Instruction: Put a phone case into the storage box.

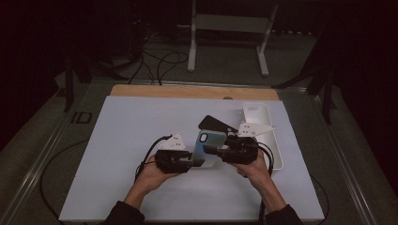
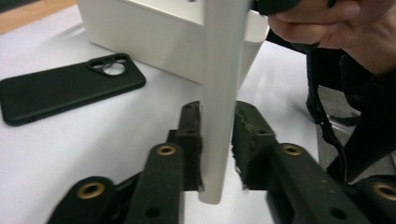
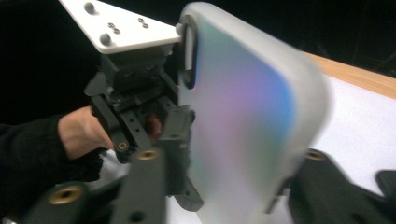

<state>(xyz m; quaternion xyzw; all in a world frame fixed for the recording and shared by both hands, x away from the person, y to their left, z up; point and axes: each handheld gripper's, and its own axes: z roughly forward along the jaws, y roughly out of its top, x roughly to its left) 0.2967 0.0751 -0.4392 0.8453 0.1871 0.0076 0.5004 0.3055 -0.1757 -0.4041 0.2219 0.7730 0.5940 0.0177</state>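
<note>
Both grippers meet near the middle of the white table (image 1: 117,154), toward its right half, with an iridescent phone case (image 1: 210,146) between them. Left gripper (image 2: 217,149): jaws nearly closed, one pad on each face of the case, which stands on edge; the left pad touches it, while a narrow gap remains at the right pad. Right gripper (image 3: 233,186): jaws partly open and straddling the case; contact cannot be confirmed because of blur. Black phone case (image 2: 65,88): flat on the table, just beside the white tray (image 1: 277,140) at the right edge.
</note>
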